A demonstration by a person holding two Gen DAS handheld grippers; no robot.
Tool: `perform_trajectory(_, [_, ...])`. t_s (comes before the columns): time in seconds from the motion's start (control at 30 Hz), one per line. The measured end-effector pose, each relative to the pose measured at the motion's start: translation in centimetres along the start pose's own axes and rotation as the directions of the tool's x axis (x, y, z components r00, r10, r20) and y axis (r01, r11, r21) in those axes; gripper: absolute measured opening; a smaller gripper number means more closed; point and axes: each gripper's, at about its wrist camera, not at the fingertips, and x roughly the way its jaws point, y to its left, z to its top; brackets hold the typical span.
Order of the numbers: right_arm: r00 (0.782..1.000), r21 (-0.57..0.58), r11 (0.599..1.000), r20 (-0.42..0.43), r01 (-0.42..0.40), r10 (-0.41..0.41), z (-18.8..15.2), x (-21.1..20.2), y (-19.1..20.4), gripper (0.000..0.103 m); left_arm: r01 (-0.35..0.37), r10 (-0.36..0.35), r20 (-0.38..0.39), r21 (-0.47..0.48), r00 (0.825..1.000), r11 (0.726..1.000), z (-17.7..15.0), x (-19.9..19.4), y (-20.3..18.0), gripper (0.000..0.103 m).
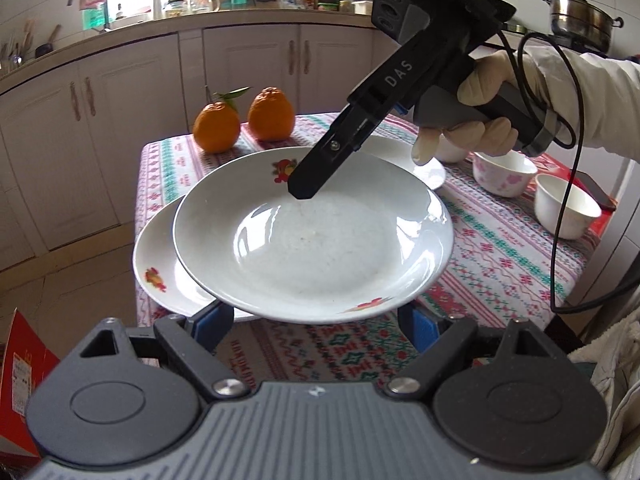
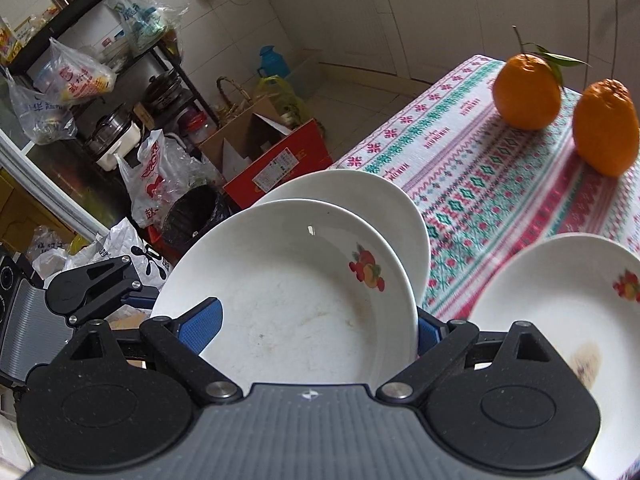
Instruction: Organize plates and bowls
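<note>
Both tools, left tool and right tool, grasp one plate mid-stacking; next, lower onto plate at 9 o'clock.

The white floral-printed plate at the right is cut off by the frame edge; the patterned cloth-covered surface beside it is motion-blurred.

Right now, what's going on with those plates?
Both grippers are at one white plate over the table. The right gripper straddles its far rim, one finger on top; the left gripper reaches under its near rim. Which bears it I cannot tell. Two more plates lie on the cloth; bowls stand aside.
</note>
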Motion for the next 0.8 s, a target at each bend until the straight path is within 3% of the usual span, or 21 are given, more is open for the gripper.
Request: perform_trajectory(0.8, [0.999,0.006,1.000,-0.025,-0.025,0.025,2.6,3.6,-1.3,0.097,-0.015,0.014,-0.019,-0.064,1.000,0.998,0.0,1.0,3.0,0.089])
